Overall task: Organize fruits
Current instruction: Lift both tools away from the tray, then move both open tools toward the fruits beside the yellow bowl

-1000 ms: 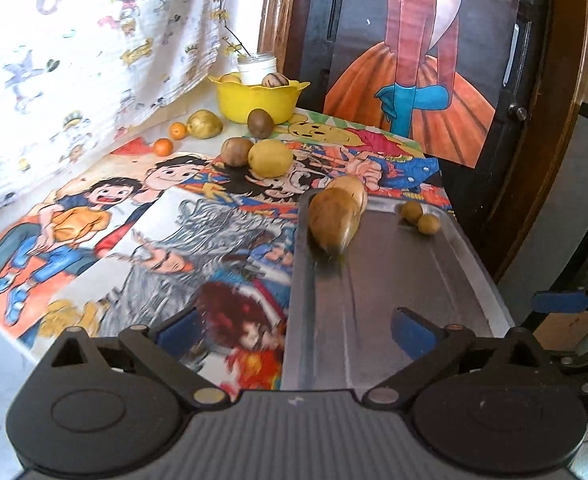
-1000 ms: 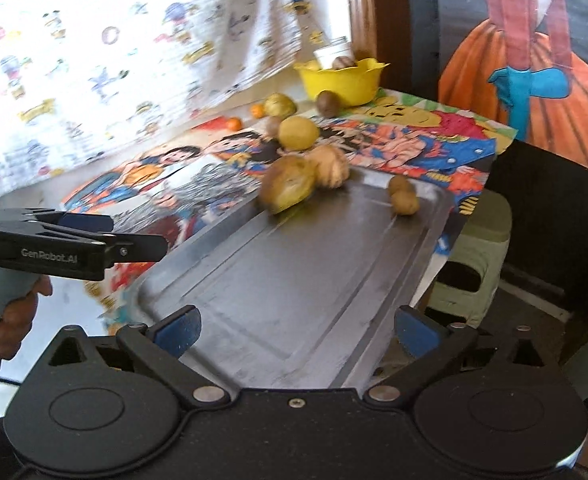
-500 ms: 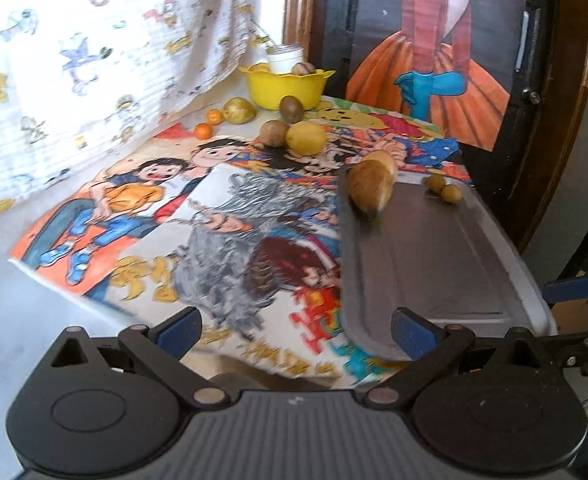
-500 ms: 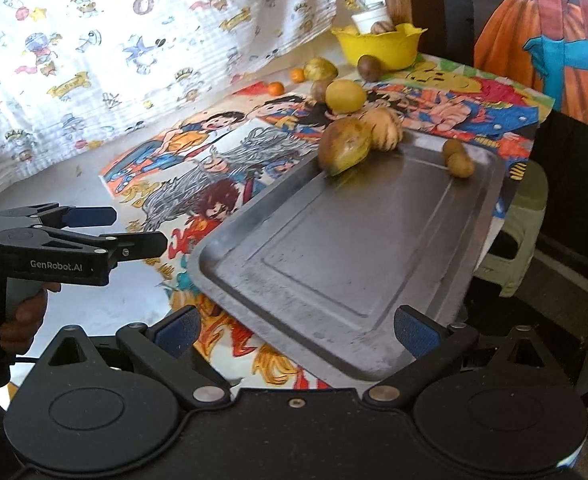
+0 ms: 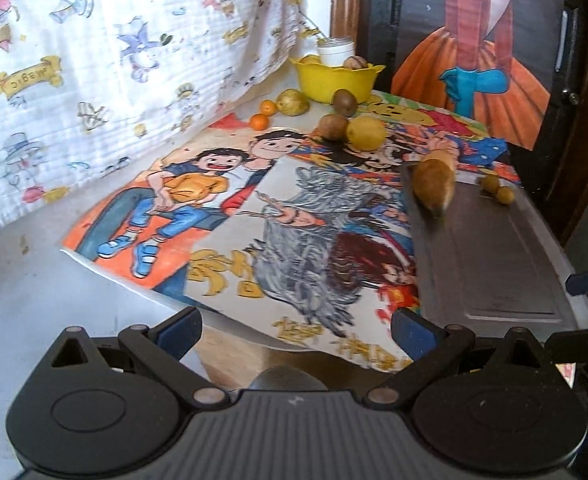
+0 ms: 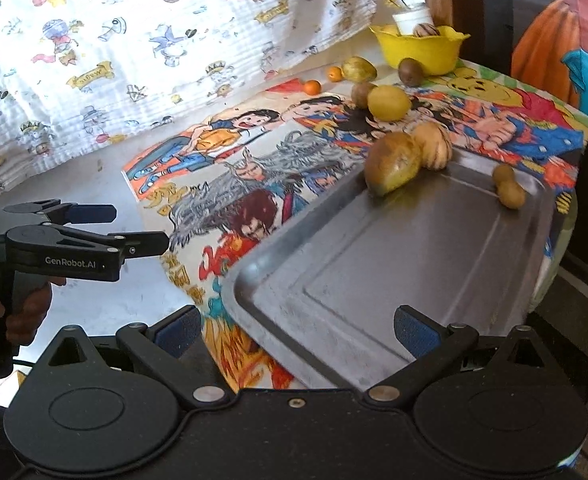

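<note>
Cartoon-printed paper [image 6: 253,168] covers the table ahead of both wide-open, empty grippers (left [image 5: 296,328], right [image 6: 298,326]), where the overhanging tray [image 6: 374,280] could tip, spilling its fruit.

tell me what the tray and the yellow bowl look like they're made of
The tray looks like metal, probably steel or aluminium: dull grey, brushed sheen, pressed ridges, rolled rim. The yellow bowl looks like plastic: a uniform bright colour, smooth semi-gloss wall and a scalloped moulded rim, though glazed ceramic can't be ruled out.

"GenRobot.AI" on the left tool [image 6: 141,226]; mirrored "magic" on the curtain [image 6: 89,76]
</note>
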### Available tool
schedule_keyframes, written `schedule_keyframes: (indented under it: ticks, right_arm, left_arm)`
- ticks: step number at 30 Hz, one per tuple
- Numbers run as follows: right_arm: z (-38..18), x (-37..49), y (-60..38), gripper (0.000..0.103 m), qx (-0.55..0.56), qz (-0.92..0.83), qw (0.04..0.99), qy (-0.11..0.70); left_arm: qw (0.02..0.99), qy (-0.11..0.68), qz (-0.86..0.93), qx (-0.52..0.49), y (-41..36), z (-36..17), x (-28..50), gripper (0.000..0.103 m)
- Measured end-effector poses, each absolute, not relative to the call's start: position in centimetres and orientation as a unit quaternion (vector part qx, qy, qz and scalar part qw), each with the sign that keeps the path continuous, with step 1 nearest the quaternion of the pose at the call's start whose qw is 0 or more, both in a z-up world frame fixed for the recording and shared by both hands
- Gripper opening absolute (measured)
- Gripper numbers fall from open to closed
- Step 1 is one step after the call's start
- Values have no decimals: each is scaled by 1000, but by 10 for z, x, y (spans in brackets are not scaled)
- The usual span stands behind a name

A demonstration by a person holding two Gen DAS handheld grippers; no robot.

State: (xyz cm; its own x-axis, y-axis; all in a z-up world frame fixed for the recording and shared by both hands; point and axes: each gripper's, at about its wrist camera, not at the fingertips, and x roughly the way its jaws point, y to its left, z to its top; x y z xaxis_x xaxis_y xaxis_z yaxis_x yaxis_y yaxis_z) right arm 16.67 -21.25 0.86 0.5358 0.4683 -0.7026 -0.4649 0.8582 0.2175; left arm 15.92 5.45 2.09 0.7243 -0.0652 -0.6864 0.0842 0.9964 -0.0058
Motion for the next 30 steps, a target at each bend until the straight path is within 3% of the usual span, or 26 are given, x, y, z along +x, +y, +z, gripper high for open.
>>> schedule_keyframes:
  ticks: [17,30]
  right_arm:
    - [36,206,-184,102,-14,294,883,366]
    - [112,252,-192,102,-11,347,888,302]
  left_arm:
    - [932,362,24,8,90,38,195,103]
    - [947,315,22,57,84,75,228,103]
